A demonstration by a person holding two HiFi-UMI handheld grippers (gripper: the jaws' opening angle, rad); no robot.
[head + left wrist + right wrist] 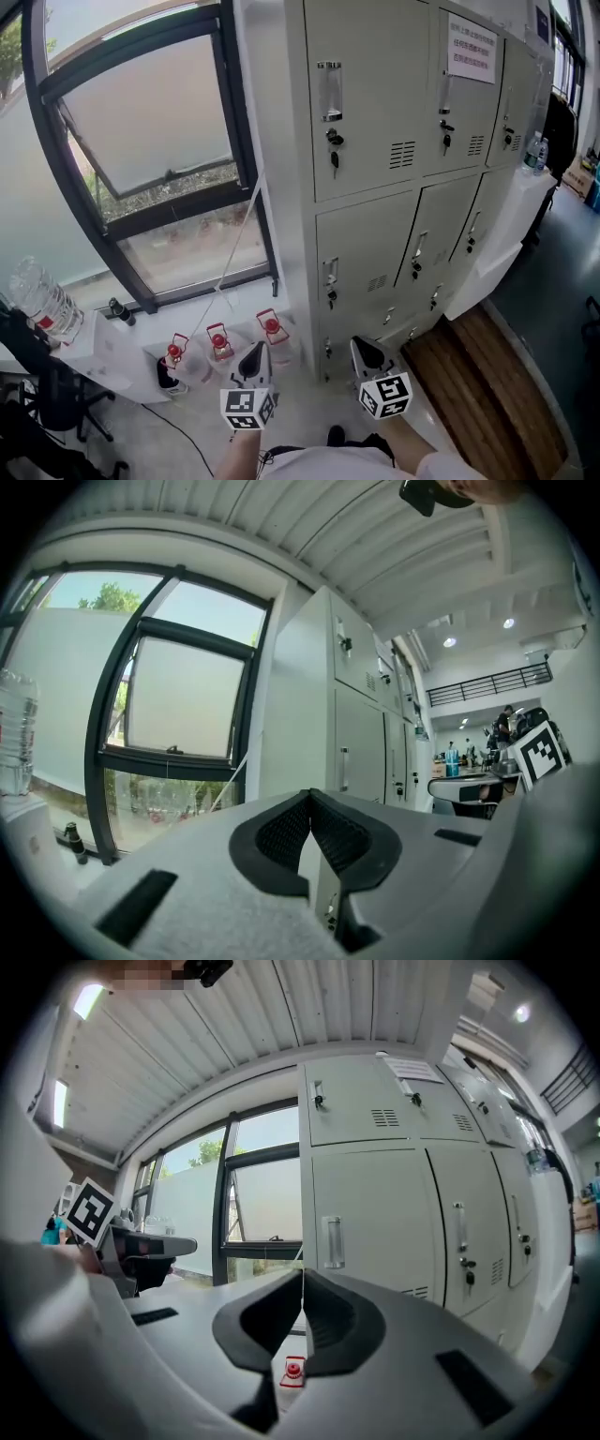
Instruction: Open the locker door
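A bank of grey lockers (403,159) stands ahead, all doors closed, each with a vertical handle and a keyed lock. The top-left door has its handle (329,91) above a hanging key (334,155). The door below it (366,253) has a handle (330,272) too. My left gripper (253,361) and right gripper (367,356) hang low in front of the lockers, well short of them. Both are shut with nothing between the jaws. The left gripper (309,794) points past the locker side (361,733). The right gripper (302,1274) faces a door handle (332,1241).
A dark-framed window (159,159) fills the left wall. A water bottle (42,300) stands on a white ledge, and three red-capped containers (220,339) sit on the floor by the lockers. A white table (511,225) and a wooden floor strip (478,375) lie to the right.
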